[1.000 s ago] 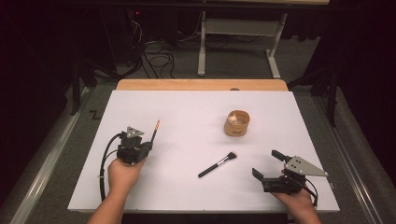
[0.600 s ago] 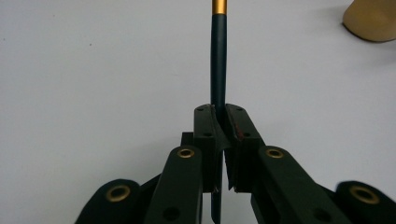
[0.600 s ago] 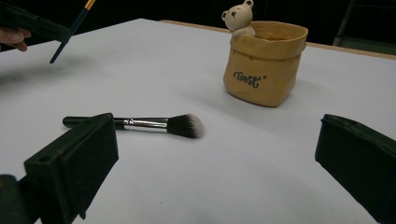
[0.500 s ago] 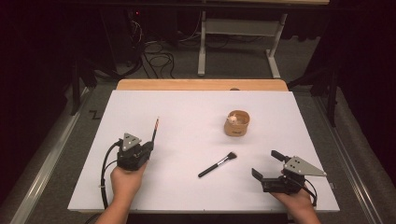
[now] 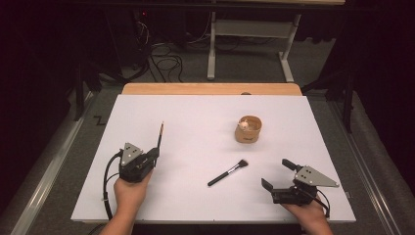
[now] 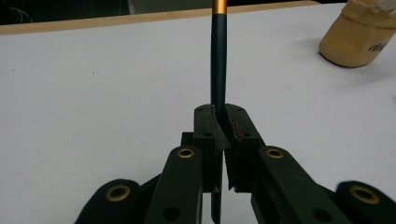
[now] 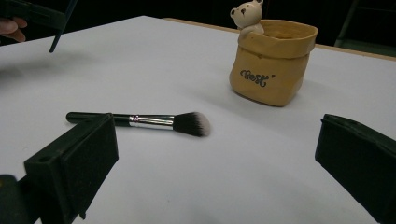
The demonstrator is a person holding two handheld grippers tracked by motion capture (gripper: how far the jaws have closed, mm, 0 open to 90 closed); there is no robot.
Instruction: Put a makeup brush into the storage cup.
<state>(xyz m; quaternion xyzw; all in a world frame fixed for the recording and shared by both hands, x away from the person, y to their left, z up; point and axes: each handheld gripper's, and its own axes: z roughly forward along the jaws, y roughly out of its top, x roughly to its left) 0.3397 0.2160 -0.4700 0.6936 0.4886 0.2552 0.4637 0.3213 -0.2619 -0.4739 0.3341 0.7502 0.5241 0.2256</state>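
My left gripper is shut on a thin dark pencil-like brush with an orange band; its handle points away across the white table. A black makeup brush with dark, pale-tipped bristles lies flat mid-table. Behind it stands a tan bag-shaped holder with a small bear figure on its rim. My right gripper stands open at the front right, nothing between its jaws, the makeup brush lying a little ahead of it.
A wooden strip runs along the table's far edge. Beyond it are a desk frame and floor cables. A person's hands hold both grippers near the front edge.
The left hand has drawn back slightly toward the front edge with the thin brush in its jaws, and the brush now points more straight away. The right gripper has stayed still.
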